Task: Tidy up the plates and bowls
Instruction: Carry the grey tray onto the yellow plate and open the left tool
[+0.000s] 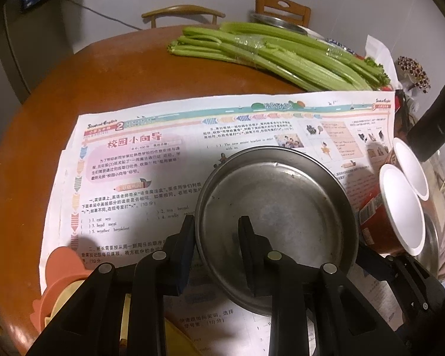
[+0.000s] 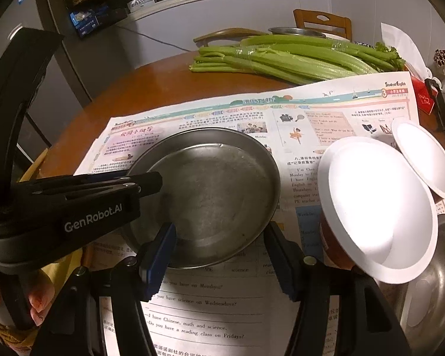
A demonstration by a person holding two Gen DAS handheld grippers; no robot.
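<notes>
A round steel plate (image 1: 279,204) lies on newspaper in the middle of the table; it also shows in the right wrist view (image 2: 213,190). My left gripper (image 1: 218,237) straddles the plate's near-left rim, one finger outside and one inside, with a gap at the rim. In the right wrist view the left gripper (image 2: 151,182) reaches over the plate's left rim. My right gripper (image 2: 219,258) is open, its fingers on either side of the plate's near edge. Two red-and-white paper bowls (image 2: 376,207) stand to the right, also seen in the left wrist view (image 1: 400,207).
Newspaper (image 1: 139,178) covers the round wooden table (image 1: 74,83). A celery bundle (image 1: 270,53) lies at the back. A steel bowl (image 2: 436,281) sits at the near right. Another steel dish (image 2: 293,32) and chairs stand behind the table. An orange item (image 1: 59,273) lies near left.
</notes>
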